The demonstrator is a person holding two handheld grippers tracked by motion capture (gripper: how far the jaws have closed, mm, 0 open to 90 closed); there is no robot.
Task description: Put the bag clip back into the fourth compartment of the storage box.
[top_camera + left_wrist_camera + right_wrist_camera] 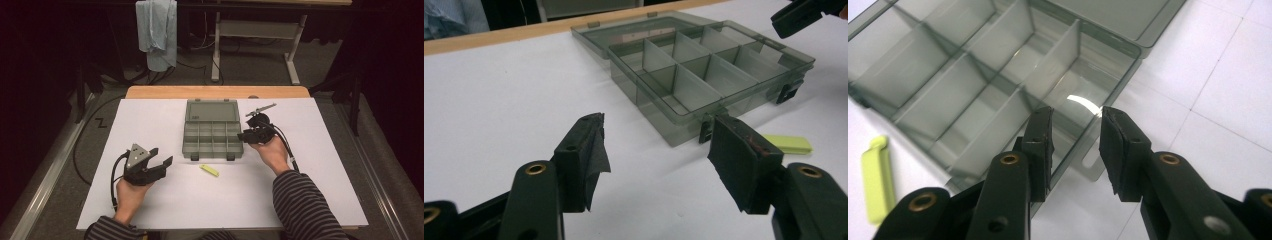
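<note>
A smoky clear compartment box (212, 156) lies open at the middle of the white sheet, its lid (212, 111) folded back flat. All its compartments look empty. My right gripper (243, 135) is at the box's right side. In the right gripper view its jaws (1076, 125) straddle the box's side wall (1113, 82) with a gap on both sides, so it is open. My left gripper (162, 156) hovers open at the near left, with nothing between its jaws (656, 145). It points toward the box (651, 107). A small yellow-green flat piece (209, 170) lies just in front of the box.
The white sheet (300, 190) covers a wooden table whose far edge (217, 91) shows. A pale blue cloth (157, 30) hangs behind the table, beside a white table frame (292, 55). Cables trail from both grippers.
</note>
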